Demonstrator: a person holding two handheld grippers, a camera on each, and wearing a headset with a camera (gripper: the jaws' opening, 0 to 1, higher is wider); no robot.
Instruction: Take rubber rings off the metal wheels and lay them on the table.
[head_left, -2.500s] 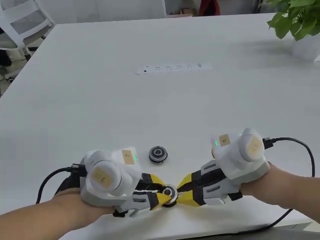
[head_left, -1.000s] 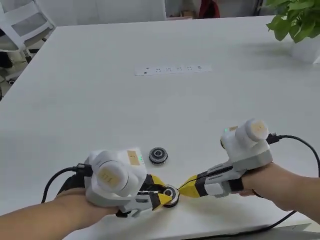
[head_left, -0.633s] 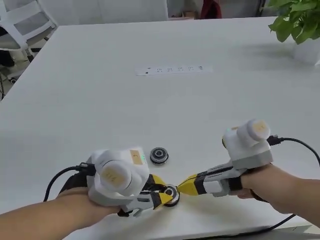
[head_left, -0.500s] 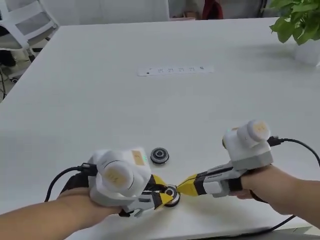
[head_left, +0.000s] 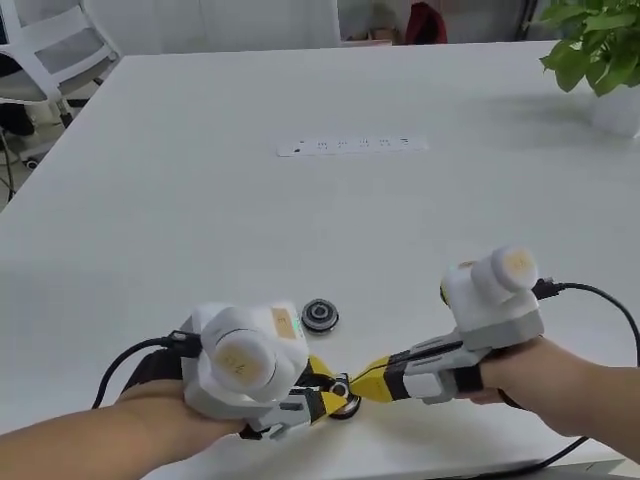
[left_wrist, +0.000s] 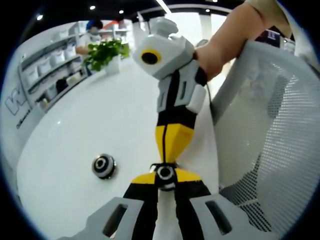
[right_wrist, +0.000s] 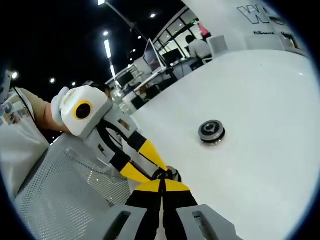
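A small metal wheel (head_left: 340, 386) with a black rubber ring is clamped between the yellow tips of my left gripper (head_left: 335, 392), just above the table near its front edge. The left gripper view has that wheel (left_wrist: 165, 173) between the left gripper's (left_wrist: 165, 176) tips. My right gripper (head_left: 357, 385) comes in from the right, jaws shut, pinching the ring's edge at the wheel's rim. In its own view the right gripper (right_wrist: 162, 184) tips meet just below the wheel (right_wrist: 172, 174). A second wheel (head_left: 320, 314) with its ring on lies flat on the table behind, also seen as the loose wheel (left_wrist: 103, 166) (right_wrist: 211, 130).
A white power strip (head_left: 353, 146) lies mid-table. A potted plant (head_left: 595, 50) stands at the far right corner and a white chair (head_left: 50, 40) at the far left. Black cables (head_left: 600, 295) trail from both grippers. A mesh chair (left_wrist: 270, 125) is behind me.
Since 2.5 s ago the right gripper has rolled upright and drawn slightly right, its tip staying at the held wheel. The left gripper and the loose wheel have kept their places.
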